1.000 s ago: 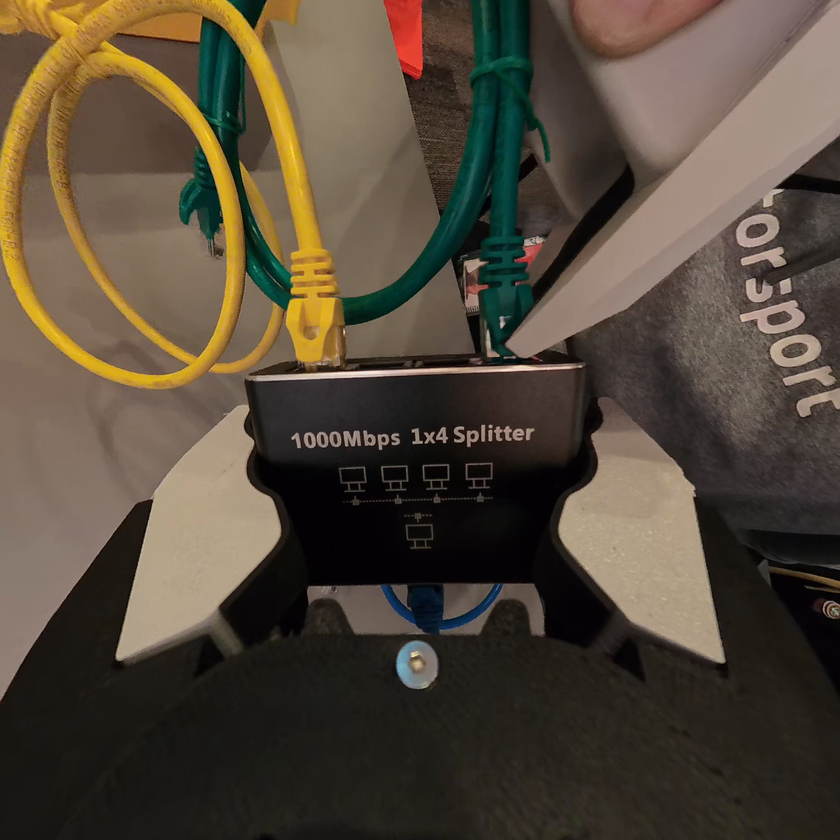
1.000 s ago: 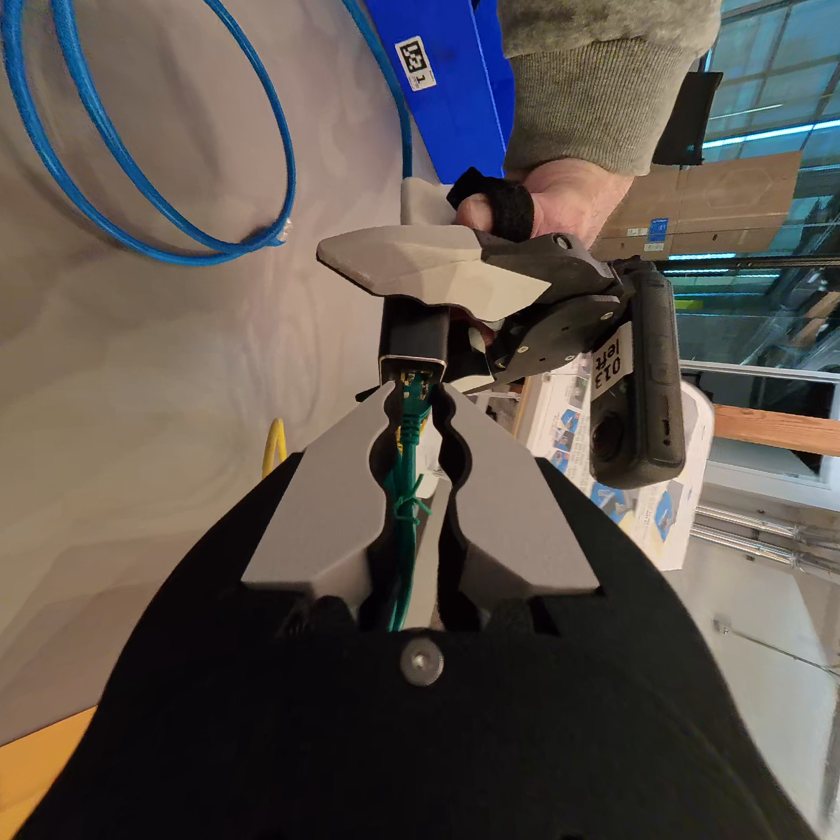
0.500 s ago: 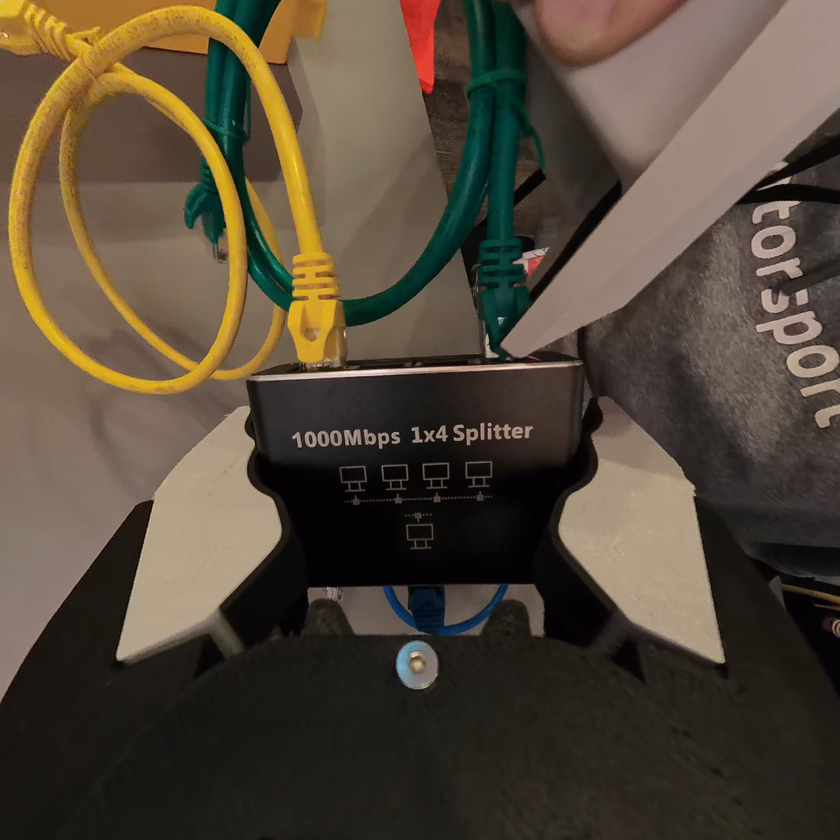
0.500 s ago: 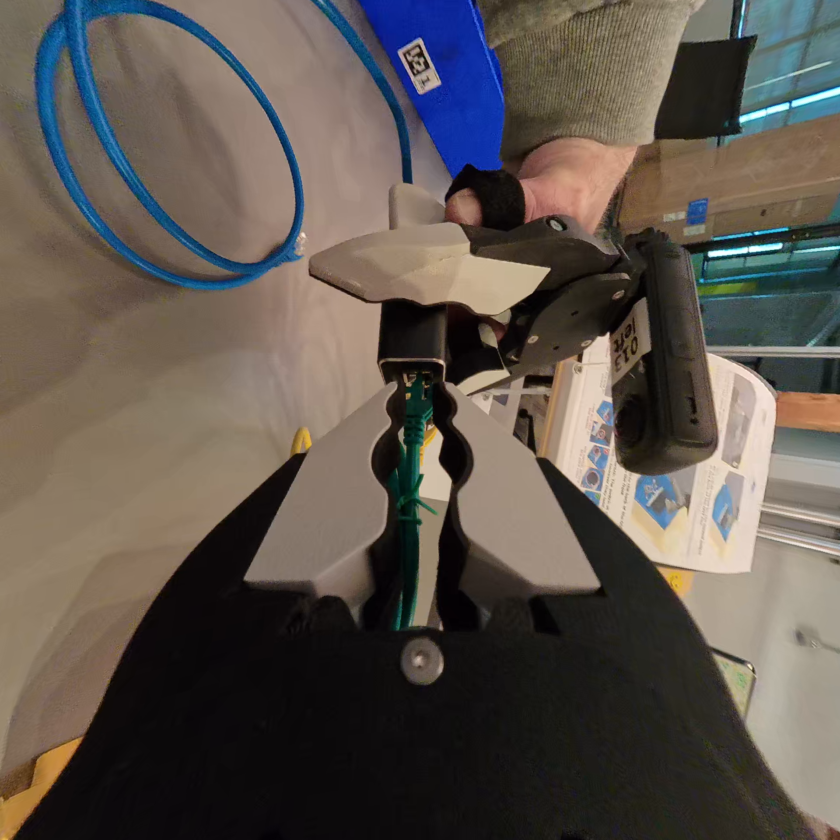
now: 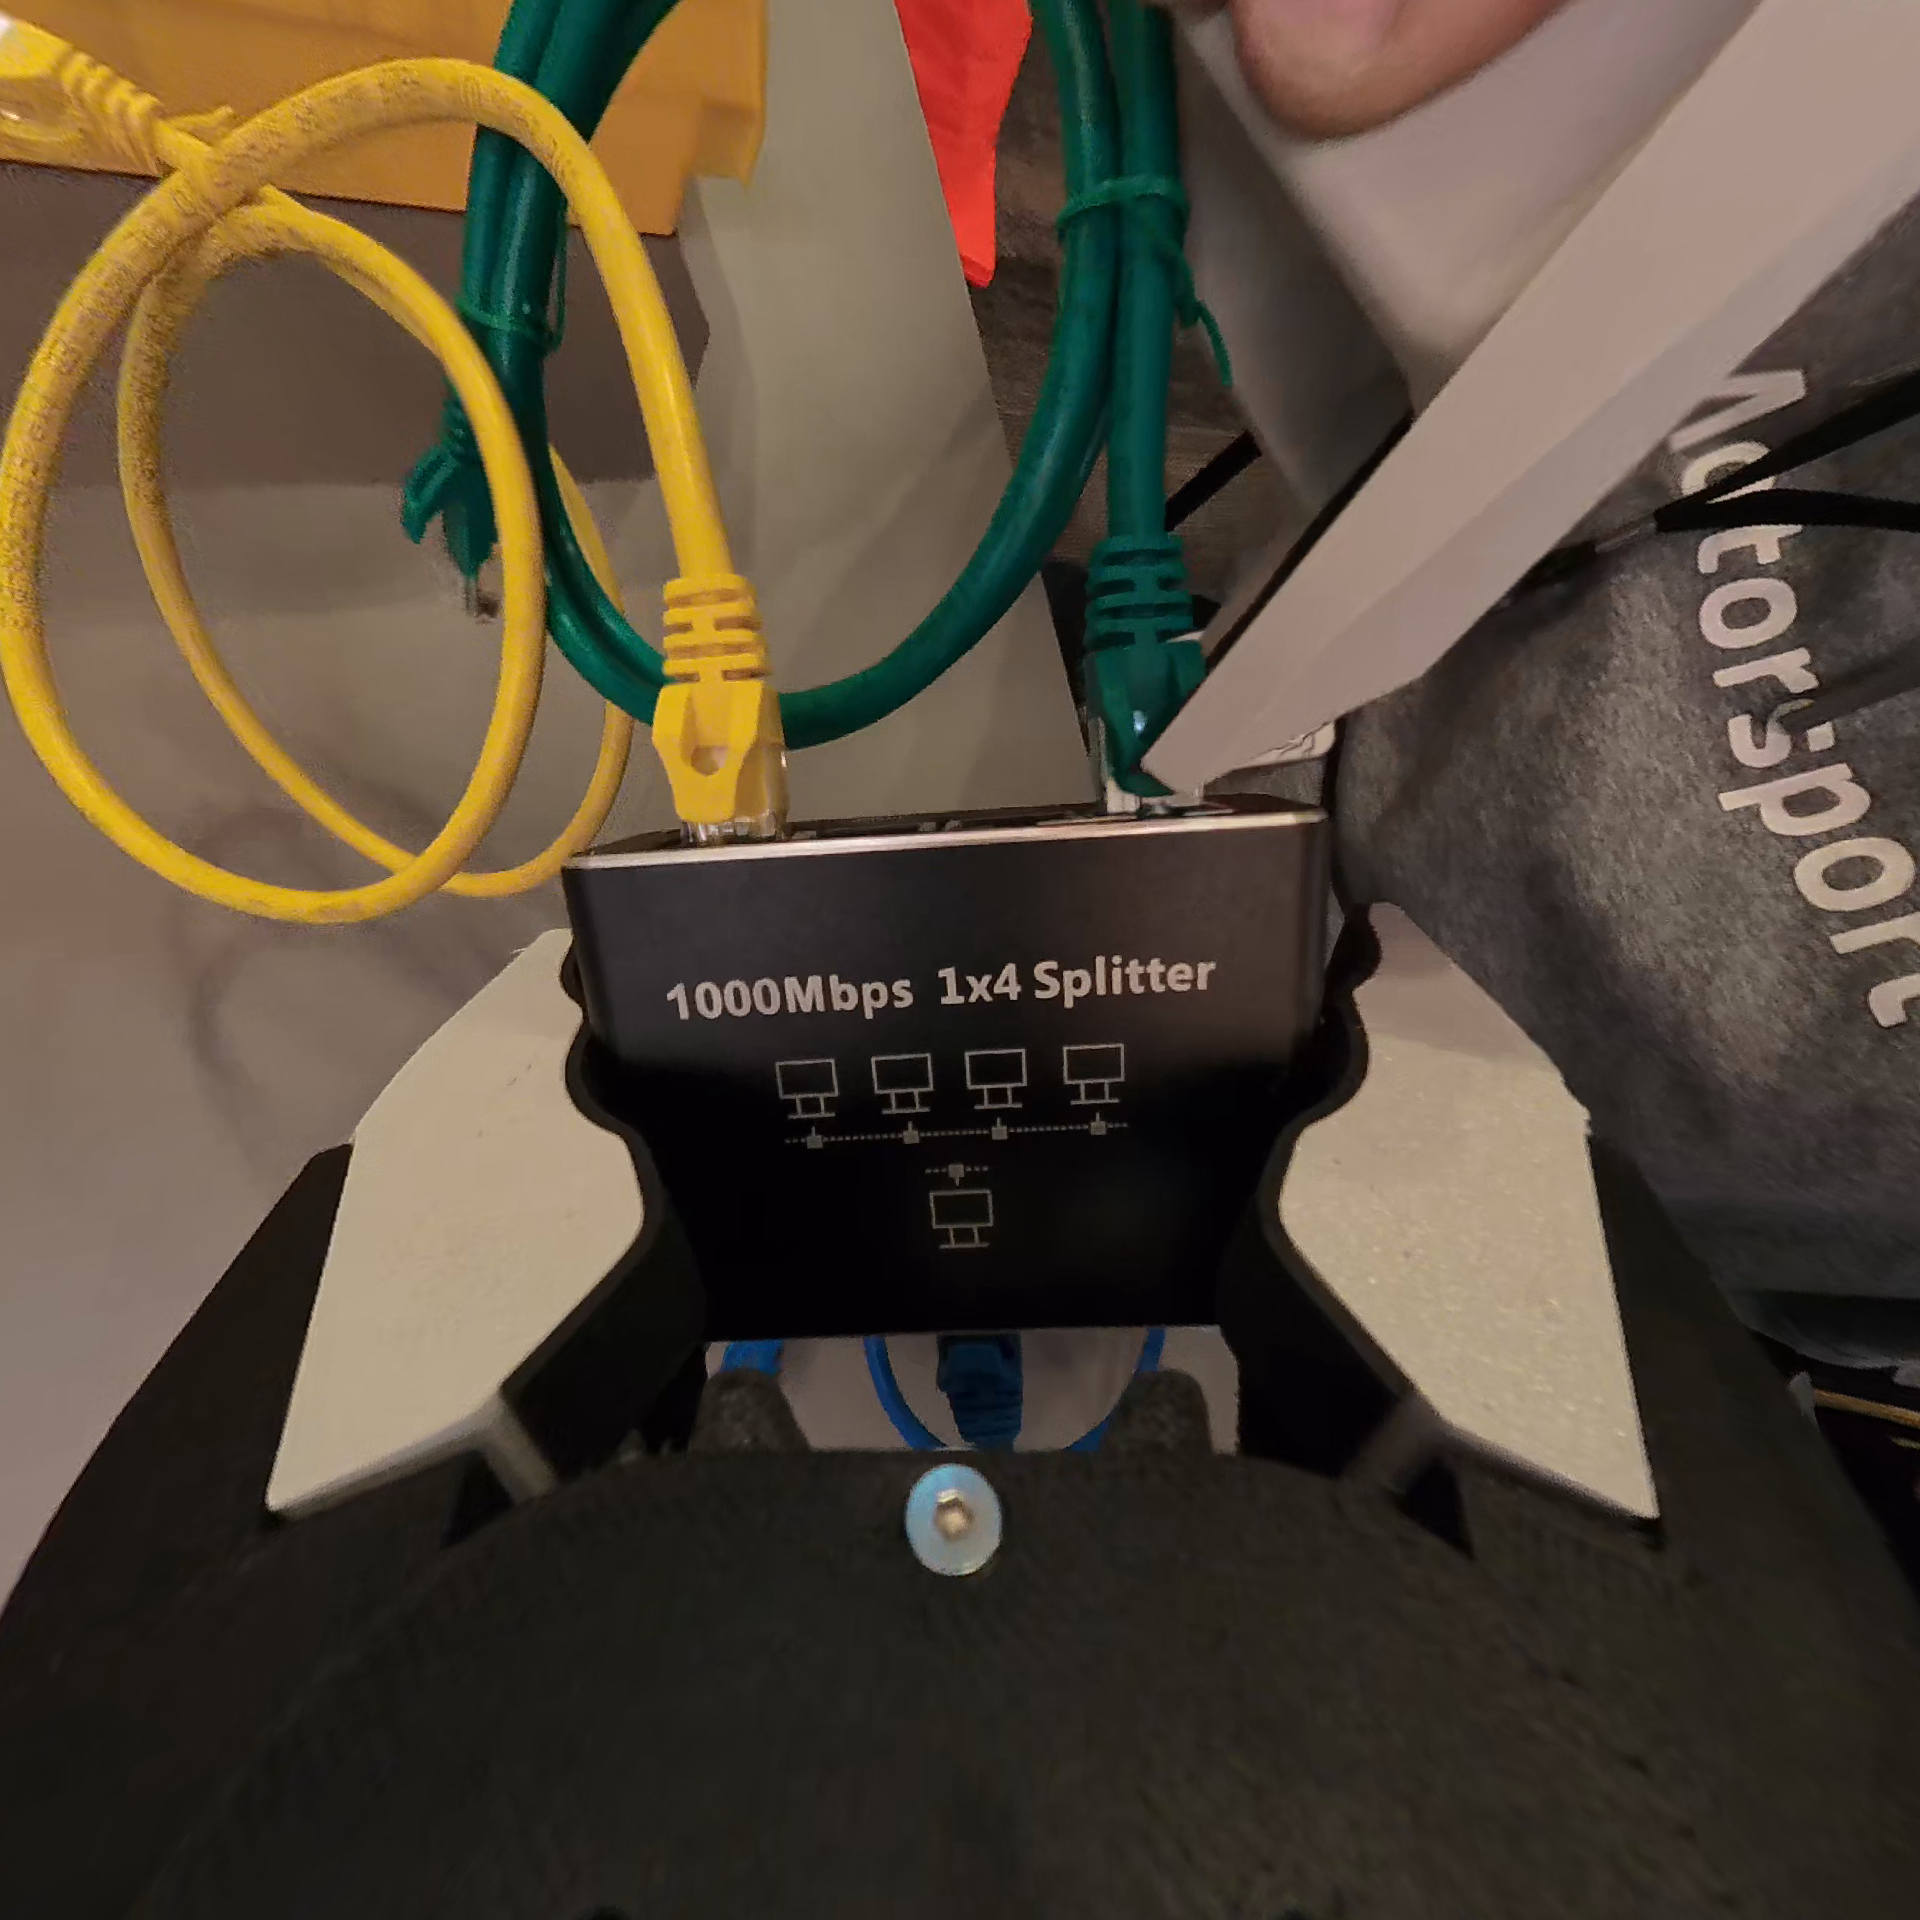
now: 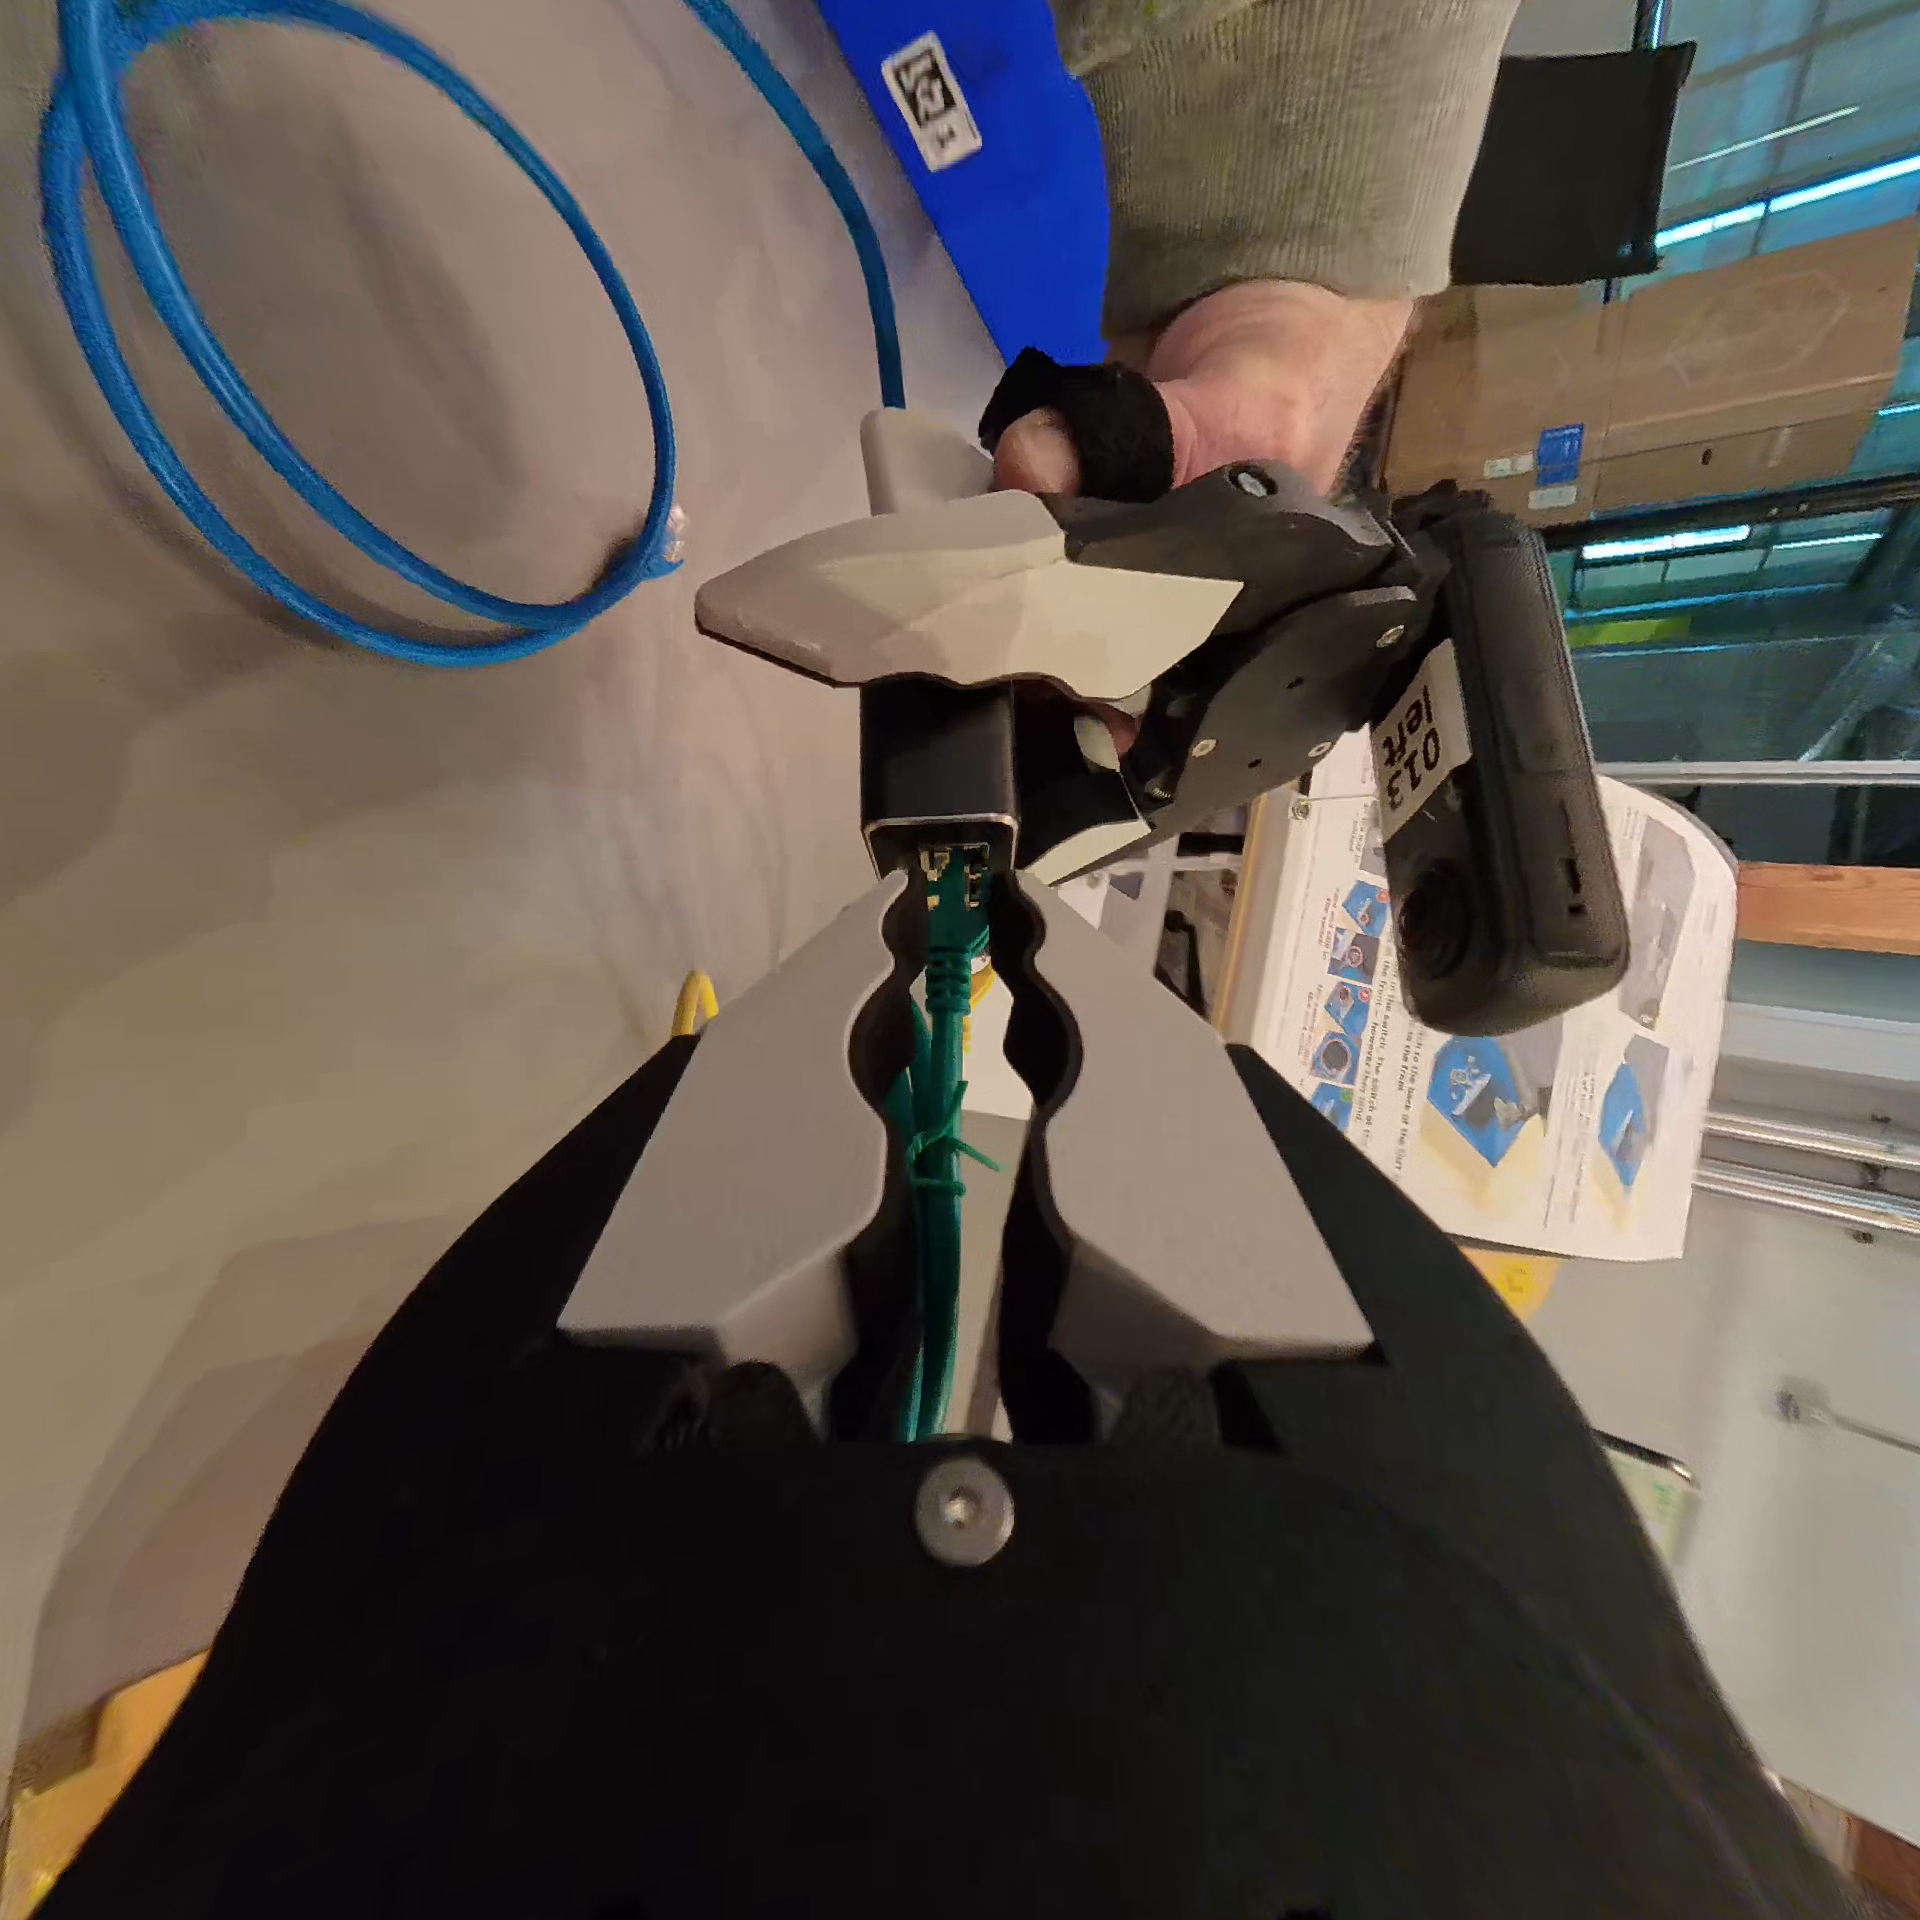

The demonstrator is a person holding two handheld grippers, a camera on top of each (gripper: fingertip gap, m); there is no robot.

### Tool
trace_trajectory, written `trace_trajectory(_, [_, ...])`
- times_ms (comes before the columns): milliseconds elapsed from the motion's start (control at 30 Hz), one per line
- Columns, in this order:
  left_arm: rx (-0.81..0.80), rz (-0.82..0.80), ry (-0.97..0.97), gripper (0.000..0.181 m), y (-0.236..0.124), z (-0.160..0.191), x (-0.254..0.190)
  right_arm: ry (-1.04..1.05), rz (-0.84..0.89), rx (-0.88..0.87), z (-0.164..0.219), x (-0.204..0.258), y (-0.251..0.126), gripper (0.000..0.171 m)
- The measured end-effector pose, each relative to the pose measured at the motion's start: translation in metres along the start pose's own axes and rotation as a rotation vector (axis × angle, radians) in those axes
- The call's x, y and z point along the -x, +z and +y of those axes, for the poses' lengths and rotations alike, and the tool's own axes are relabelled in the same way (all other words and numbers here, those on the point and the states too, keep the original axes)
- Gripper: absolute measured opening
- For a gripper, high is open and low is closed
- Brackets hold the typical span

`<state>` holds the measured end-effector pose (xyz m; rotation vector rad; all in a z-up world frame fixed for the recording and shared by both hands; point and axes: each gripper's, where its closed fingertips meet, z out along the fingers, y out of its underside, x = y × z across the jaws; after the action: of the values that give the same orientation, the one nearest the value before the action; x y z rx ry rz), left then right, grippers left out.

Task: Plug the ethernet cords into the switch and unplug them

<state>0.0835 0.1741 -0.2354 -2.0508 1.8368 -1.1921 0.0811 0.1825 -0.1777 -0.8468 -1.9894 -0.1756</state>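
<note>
The left gripper is clamped on the sides of the black switch, held above the surface. A yellow cord sits in its left port. The right gripper is closed around the green cord plug at the rightmost port. A blue cord lies looped on the surface.

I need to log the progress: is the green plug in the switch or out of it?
In. The green plug meets the switch at a port at its right end, and its tip sits inside the port. Full seating cannot be told.
</note>
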Motion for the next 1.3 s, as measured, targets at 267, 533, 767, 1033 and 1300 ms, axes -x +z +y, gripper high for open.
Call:
trace_trajectory(267, [0.092, -0.009, 0.074, 0.127, 0.009, 0.009, -0.009, 0.132, -0.191, -0.205, -0.014, 0.01, -0.007, 0.008])
trace_trajectory(533, [0.069, -0.028, 0.076, 0.127, 0.004, 0.003, -0.004, 0.173, -0.126, -0.193, -0.01, 0.007, -0.008, 0.008])
trace_trajectory(767, [0.047, 0.021, 0.014, 0.127, 0.004, 0.002, -0.003, 0.019, 0.027, -0.101, -0.004, 0.004, -0.003, 0.01])
trace_trajectory(1033, [0.084, 0.061, 0.011, 0.127, 0.006, 0.004, -0.011, -0.071, 0.059, -0.046, -0.006, 0.005, -0.005, 0.01])
trace_trajectory(1300, [0.119, 0.036, 0.046, 0.126, 0.013, 0.005, -0.006, -0.195, -0.032, 0.045, -0.002, 0.015, -0.006, 0.009])
